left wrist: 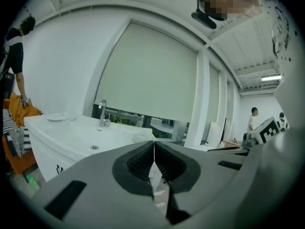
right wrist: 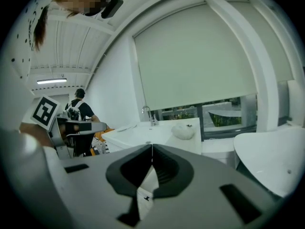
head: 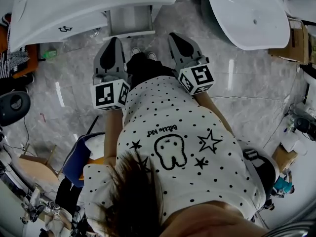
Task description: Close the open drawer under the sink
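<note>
The white sink cabinet stands at the top left of the head view. Its open drawer juts out from under the right end toward me. My left gripper and right gripper are held side by side just short of the drawer's front, one at each corner, and I cannot tell whether they touch it. Both are shut with nothing between the pads. In the left gripper view the jaws meet below the basin and its tap. In the right gripper view the jaws also meet, with a white drawer part showing beneath.
A second white basin stands to the right of the drawer, with cardboard boxes behind it. An orange item and a black chair are at the left. A white cloth lies on the sink top. People stand in the background.
</note>
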A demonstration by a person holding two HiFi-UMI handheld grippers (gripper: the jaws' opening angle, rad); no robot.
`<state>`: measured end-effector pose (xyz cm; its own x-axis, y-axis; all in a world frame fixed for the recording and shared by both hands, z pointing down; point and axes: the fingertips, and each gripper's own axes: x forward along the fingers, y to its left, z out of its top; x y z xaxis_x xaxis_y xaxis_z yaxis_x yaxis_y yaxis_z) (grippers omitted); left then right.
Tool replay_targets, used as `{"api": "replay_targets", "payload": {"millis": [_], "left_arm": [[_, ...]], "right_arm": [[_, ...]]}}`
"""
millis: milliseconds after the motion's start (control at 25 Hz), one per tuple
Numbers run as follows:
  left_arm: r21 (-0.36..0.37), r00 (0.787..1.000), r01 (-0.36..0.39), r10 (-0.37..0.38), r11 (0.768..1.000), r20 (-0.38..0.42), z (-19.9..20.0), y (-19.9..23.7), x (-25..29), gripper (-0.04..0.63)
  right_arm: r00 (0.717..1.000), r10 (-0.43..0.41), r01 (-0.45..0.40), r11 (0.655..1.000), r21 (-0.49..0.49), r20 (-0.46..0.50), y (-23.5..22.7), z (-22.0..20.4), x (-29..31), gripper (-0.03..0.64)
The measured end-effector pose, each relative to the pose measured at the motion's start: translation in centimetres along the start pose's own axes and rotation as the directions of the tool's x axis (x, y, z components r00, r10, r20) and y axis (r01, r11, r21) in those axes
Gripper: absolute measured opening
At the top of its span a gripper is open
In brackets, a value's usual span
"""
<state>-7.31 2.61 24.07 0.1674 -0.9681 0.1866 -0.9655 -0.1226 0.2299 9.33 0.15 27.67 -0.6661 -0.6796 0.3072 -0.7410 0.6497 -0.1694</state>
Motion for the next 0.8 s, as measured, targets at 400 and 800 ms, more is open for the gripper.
{"api": "replay_targets", "payload": {"millis": [400,800], "left_arm": [[0.032,0.997,0.048,-0.046,0.998,-0.063,-0.1,-0.1,1.5,0.009],[-0.002,0.994,0.084,-0.083,0.997,-0.068,2.6,2.8,4.5,0.009]], "right_arm": [[0.999,-0.039,0.039,0.999,0.005,0.015,-0.7,0.8,0.1,0.014],[0.994,-0.111,0.111,0.994,0.01,0.017,-1.3,3.7,2.5,0.014]]}}
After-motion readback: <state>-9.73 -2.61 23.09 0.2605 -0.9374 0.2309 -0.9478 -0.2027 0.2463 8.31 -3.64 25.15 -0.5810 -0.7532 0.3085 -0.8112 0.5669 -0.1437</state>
